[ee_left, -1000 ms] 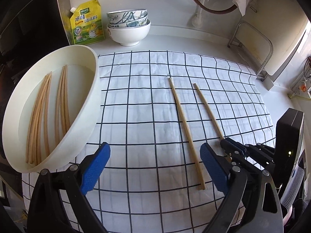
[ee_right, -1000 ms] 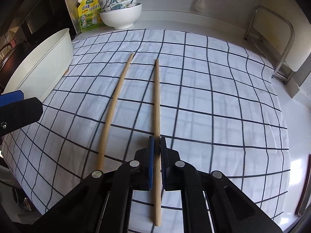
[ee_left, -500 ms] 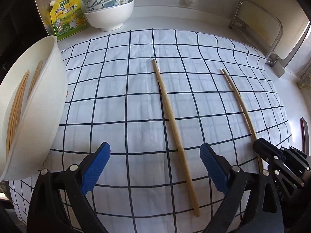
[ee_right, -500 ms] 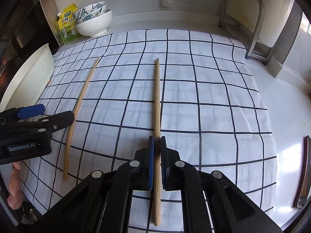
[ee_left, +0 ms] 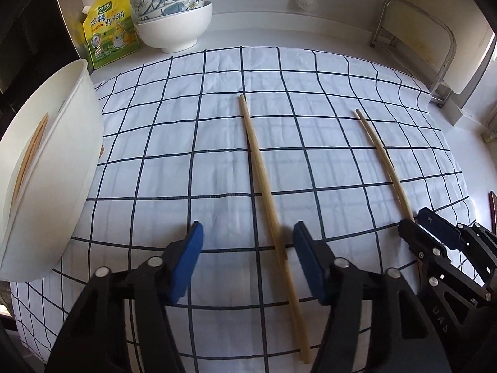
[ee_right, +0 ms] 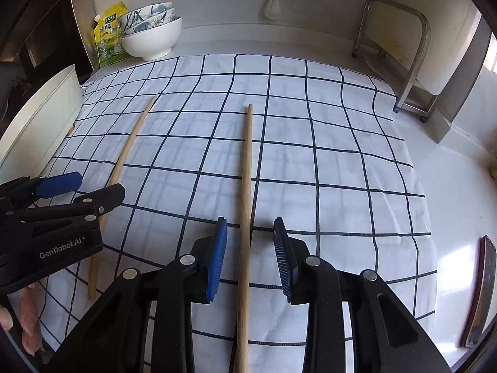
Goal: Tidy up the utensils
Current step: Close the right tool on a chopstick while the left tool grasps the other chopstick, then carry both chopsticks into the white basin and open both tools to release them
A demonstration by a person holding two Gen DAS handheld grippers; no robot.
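Two wooden chopsticks lie on a checked cloth (ee_left: 186, 155). The left chopstick (ee_left: 264, 186) runs between the blue pads of my left gripper (ee_left: 248, 248), close to the right pad. Those jaws are closing and the left pad is still well clear of the stick. The right chopstick (ee_right: 247, 186) lies between the pads of my right gripper (ee_right: 250, 248), whose jaws are opening, with a gap on both sides. A white oval dish (ee_left: 62, 171) at the left holds several chopsticks (ee_left: 31, 149).
Stacked bowls (ee_left: 174, 21) and a yellow pouch (ee_left: 110, 28) stand at the back left. A metal rack (ee_left: 435, 46) is at the back right. A dark object (ee_right: 480, 295) lies off the cloth's right edge. A person's fingers (ee_right: 28, 326) hold the left gripper.
My left gripper came down over the left chopstick and its jaws narrowed around it. My right gripper, earlier shut on the right chopstick, has parted its jaws.
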